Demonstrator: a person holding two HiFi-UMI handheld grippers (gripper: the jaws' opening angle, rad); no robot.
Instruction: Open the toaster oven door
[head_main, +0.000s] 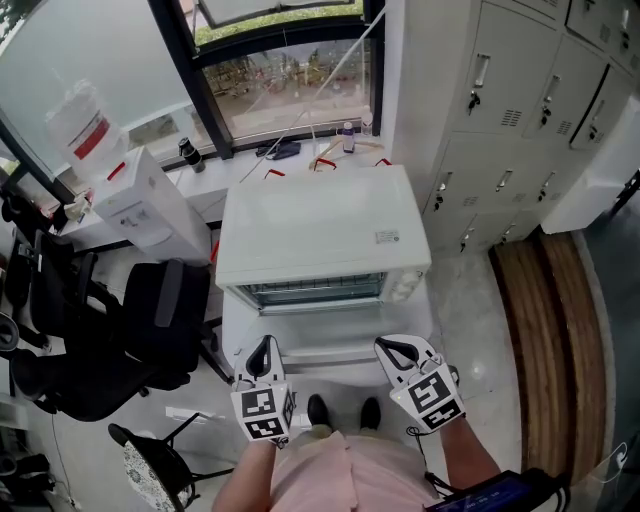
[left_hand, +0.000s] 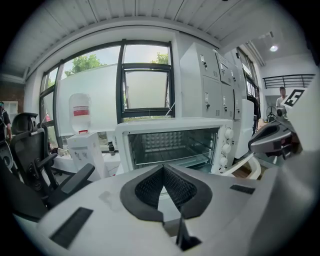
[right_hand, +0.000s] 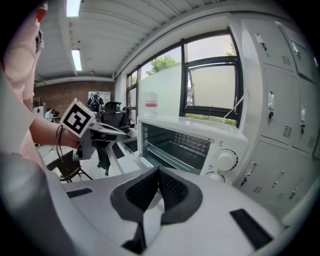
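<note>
The white toaster oven (head_main: 320, 225) stands in front of me with its door (head_main: 330, 345) folded down and the wire rack (head_main: 315, 292) showing inside. My left gripper (head_main: 264, 352) and right gripper (head_main: 395, 350) hover just in front of the lowered door, both shut with nothing between them. In the left gripper view the oven (left_hand: 175, 145) shows an open cavity and knobs (left_hand: 225, 147) on its right, beyond the touching pads (left_hand: 172, 187) of the left gripper (left_hand: 163, 167). From the right gripper (right_hand: 159, 170), the oven (right_hand: 192, 145) lies ahead.
A black office chair (head_main: 150, 320) stands to the left of the oven. A white box (head_main: 150, 205) sits behind the chair. Grey lockers (head_main: 520, 110) fill the right wall, beside a wooden bench (head_main: 550, 320). A window sill (head_main: 300, 150) holds small items.
</note>
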